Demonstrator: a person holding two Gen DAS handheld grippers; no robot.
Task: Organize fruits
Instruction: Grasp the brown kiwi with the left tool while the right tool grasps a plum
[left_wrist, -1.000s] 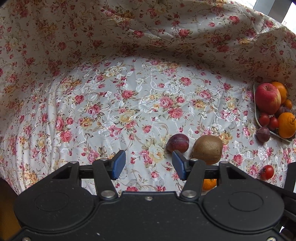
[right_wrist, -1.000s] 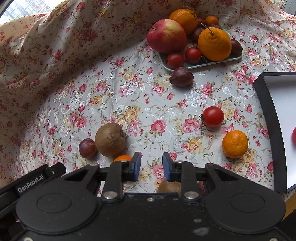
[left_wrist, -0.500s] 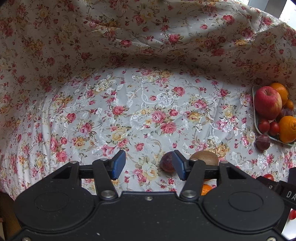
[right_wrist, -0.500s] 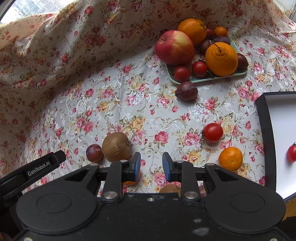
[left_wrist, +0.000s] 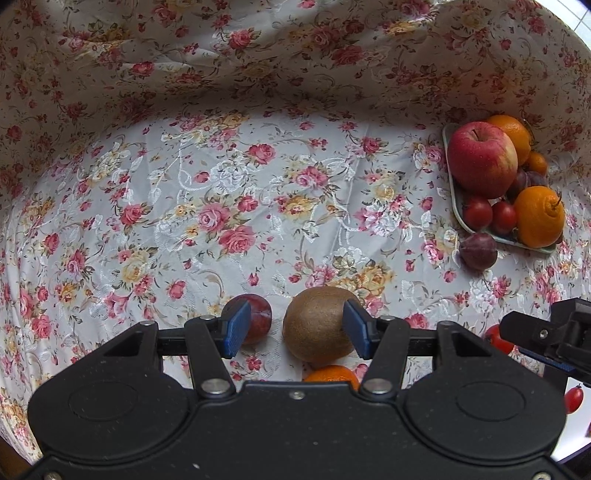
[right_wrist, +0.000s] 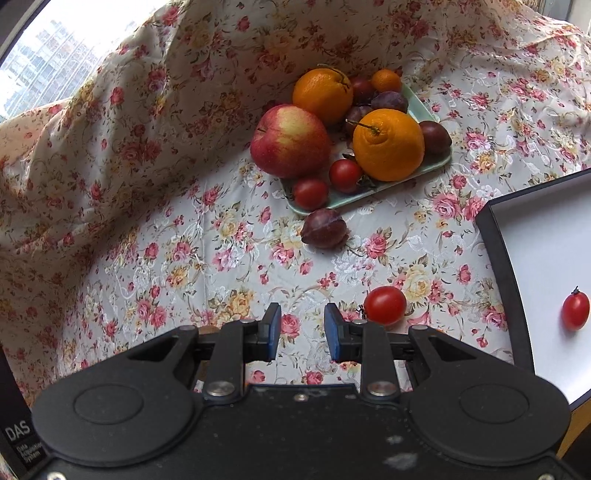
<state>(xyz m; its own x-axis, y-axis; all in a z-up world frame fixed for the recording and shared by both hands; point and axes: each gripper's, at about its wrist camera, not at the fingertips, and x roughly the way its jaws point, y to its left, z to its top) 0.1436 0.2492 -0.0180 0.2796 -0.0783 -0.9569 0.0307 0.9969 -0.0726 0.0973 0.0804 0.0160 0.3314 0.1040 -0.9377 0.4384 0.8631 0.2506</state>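
A brown kiwi (left_wrist: 317, 325) lies on the floral cloth between the fingers of my left gripper (left_wrist: 295, 328), close to the right pad; the left pad stands apart from it. That gripper is open. A dark red plum (left_wrist: 258, 319) sits just beside the kiwi, partly behind the left pad, and a mandarin (left_wrist: 330, 373) peeks out under the kiwi. My right gripper (right_wrist: 303, 332) is open over bare cloth, with a red tomato (right_wrist: 384, 304) just right of its right pad. A pale green tray (right_wrist: 369, 194) holds an apple (right_wrist: 290, 140), two oranges, tomatoes and plums.
A loose plum (right_wrist: 324, 232) lies in front of the tray. A black box with a white floor (right_wrist: 546, 258) stands at the right and holds a cherry tomato (right_wrist: 575, 309). The cloth rises in folds at the back and left.
My left gripper has shifted right, so the kiwi now lies between its fingers. My right gripper has moved toward the tray; kiwi, plum and mandarin have left its view.
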